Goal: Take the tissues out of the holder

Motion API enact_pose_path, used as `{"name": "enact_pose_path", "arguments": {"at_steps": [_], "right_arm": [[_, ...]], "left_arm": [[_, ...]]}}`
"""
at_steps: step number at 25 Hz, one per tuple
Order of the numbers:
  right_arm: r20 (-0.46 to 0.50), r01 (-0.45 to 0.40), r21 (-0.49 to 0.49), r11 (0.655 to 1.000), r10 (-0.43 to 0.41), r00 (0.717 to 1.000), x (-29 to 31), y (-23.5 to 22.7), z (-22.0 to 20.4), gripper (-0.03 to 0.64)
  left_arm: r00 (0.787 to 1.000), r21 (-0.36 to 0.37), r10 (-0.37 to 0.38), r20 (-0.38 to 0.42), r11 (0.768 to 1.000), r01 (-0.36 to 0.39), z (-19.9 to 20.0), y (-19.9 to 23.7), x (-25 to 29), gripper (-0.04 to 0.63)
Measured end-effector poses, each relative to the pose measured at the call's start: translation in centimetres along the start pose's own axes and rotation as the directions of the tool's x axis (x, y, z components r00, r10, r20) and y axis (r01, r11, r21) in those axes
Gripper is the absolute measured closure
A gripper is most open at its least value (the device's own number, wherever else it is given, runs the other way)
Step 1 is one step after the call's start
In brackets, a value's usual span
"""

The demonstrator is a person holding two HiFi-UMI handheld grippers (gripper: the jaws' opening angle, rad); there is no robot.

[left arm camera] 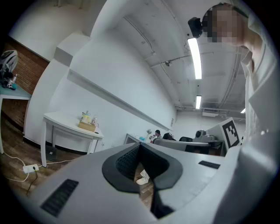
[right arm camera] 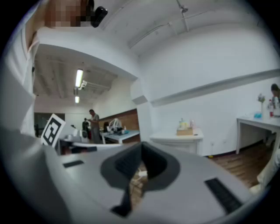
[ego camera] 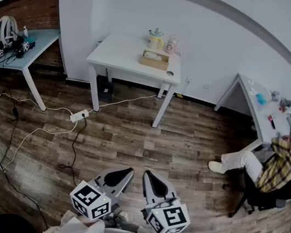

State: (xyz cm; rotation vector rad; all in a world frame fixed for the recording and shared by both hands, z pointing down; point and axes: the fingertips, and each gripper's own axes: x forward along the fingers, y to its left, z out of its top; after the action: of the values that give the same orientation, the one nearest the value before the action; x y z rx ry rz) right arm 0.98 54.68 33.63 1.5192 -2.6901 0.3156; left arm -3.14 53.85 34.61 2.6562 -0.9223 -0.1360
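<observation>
The person is standing well back on the wood floor, holding the left gripper (ego camera: 119, 177) and the right gripper (ego camera: 155, 183) side by side at the bottom centre of the head view. Both are carrying nothing: each one's own view is showing its jaws pressed together at the tips, with only floor showing through the gap behind the pads.

The wooden tissue holder (ego camera: 154, 59) is sitting on the white table (ego camera: 111, 57) in the upper middle of the frame, well apart from both tools and just in front of a yellow jug (ego camera: 155, 39). The tissues (ego camera: 154, 55) are showing as a pale patch in its open top.

I am guessing they will handle as very light, soft and easily torn stuff, likely to bunch up or come out a few sheets at a time. The sensible hold looks like a pinch on the topmost exposed fold. The holder seems light too — it may lift or slide with the pull, so the other gripper could steady its wooden wall.
</observation>
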Motion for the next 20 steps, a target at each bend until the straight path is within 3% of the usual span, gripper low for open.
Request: {"name": "enact_pose_path", "arguments": {"at_steps": [15,20], "right_arm": [[0.008,-0.027,-0.084,0.996,0.028,1.0,2.8,-1.2,2.7,0.606],[0.021,-0.013,-0.044,0.999,0.014,1.0,2.6,-2.2,2.8,0.604]], "left_arm": [[1.0,0.086,0.018,-0.001,0.996,-0.018,3.1,1.8,3.7,0.583],[1.0,-0.005,0.011,0.015,1.0,-0.011,3.4,2.1,4.1,0.583]]}}
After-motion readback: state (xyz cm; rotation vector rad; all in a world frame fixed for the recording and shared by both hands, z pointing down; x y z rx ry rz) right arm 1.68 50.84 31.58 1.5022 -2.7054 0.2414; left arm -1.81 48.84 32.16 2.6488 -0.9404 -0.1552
